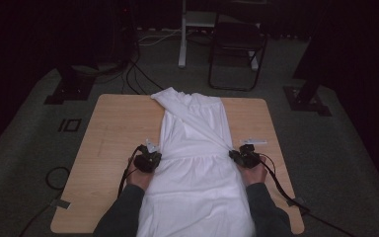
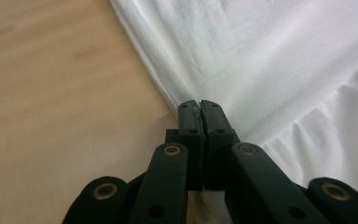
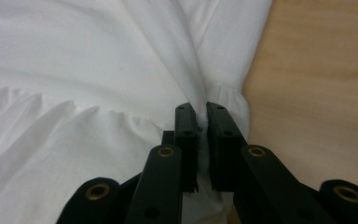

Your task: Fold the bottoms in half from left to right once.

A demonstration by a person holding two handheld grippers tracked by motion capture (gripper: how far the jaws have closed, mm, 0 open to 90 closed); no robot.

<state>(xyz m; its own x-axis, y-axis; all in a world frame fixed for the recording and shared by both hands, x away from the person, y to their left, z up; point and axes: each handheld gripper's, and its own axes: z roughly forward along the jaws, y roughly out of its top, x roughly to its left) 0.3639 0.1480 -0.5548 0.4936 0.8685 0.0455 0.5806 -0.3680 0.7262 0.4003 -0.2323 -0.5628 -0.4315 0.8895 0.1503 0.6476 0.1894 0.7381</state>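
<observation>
A white garment (image 1: 195, 153) with a gathered seam across its middle lies lengthwise down the wooden table (image 1: 113, 133). Its sleeves are folded in over the upper part. My left gripper (image 1: 150, 157) pinches the garment's left edge at the seam; in the left gripper view the jaws (image 2: 200, 103) meet on a thin fold of the white garment (image 2: 270, 60). My right gripper (image 1: 237, 155) grips the right edge at the same seam, and in the right gripper view white cloth (image 3: 98, 65) bunches between its pads (image 3: 202, 109).
A dark folding chair (image 1: 237, 47) and a white stand (image 1: 182, 34) are on the carpet beyond the table's far edge. Cables (image 1: 281, 187) trail from both grippers across the near tabletop. Bare wood (image 2: 51, 93) lies on either side of the garment.
</observation>
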